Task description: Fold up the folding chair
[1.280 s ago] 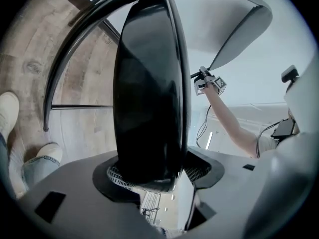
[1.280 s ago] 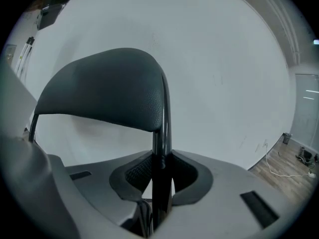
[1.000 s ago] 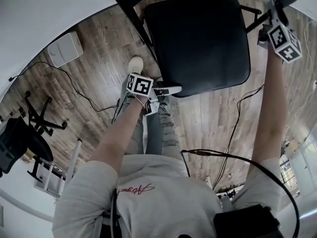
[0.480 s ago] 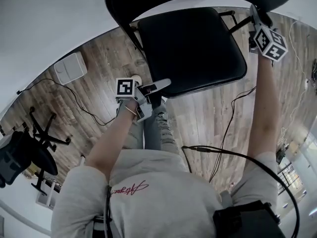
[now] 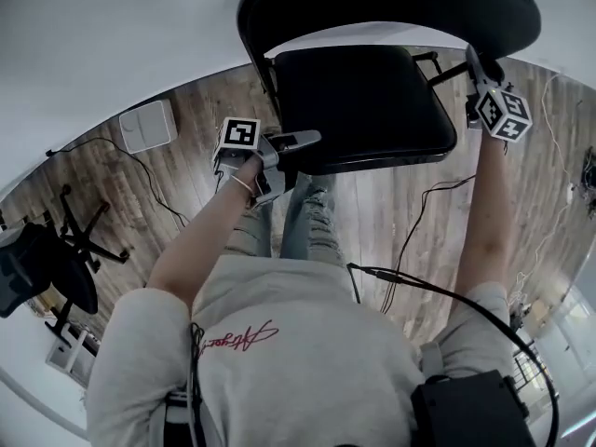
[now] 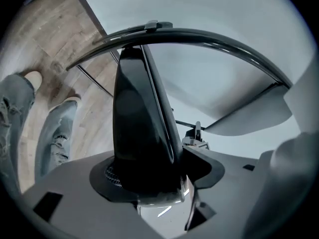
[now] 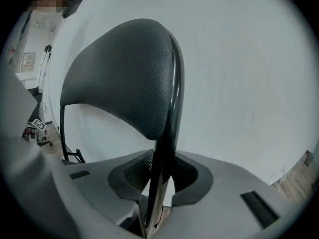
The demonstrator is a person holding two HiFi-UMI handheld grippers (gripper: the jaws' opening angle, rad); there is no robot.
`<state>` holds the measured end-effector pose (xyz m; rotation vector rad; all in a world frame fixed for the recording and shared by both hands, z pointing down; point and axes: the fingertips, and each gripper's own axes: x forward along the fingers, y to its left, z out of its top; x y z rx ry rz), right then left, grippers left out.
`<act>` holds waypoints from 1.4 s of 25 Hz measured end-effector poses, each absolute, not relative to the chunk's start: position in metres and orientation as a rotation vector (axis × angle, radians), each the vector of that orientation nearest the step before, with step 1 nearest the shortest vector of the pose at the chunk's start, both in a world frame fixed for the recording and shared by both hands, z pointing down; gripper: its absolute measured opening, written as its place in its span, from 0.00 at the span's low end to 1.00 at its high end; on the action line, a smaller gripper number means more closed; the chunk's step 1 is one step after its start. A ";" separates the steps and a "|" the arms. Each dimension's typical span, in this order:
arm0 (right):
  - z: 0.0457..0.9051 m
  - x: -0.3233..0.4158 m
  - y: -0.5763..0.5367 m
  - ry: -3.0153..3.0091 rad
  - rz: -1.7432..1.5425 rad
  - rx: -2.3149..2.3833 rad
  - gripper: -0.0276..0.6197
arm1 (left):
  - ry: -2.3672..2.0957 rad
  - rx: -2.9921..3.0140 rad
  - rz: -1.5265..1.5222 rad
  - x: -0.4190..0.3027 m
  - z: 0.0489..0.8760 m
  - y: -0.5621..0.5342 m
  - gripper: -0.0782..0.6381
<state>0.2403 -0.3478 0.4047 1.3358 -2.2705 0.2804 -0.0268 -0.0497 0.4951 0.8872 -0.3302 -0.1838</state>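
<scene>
Fingers of the left gripper [image 5: 298, 152], just opening wider, clasp the folding chair seat [image 5: 363, 101] by its edge; those of the right gripper [image 5: 477, 68], also just loosened, pinch the backrest [image 5: 391, 3] side edge

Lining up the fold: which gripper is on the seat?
The left gripper grips the seat by its near edge, jaws just opened wider. The right gripper, jaws lately widened too, clamps the backrest at its side.
</scene>
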 end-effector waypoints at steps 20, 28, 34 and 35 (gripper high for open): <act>0.369 0.212 -0.357 -2.466 0.252 1.068 0.17 | -0.728 0.659 -0.625 -0.102 0.455 -0.196 0.48; 0.374 0.184 -0.352 -2.446 0.200 1.014 0.17 | -0.806 0.611 -0.699 -0.141 0.461 -0.225 0.48; 0.368 0.206 -0.361 -2.457 0.206 0.983 0.16 | -0.815 0.608 -0.691 -0.119 0.456 -0.237 0.48; 0.367 0.207 -0.362 -2.456 0.204 0.981 0.16 | -0.813 0.614 -0.693 -0.117 0.454 -0.238 0.48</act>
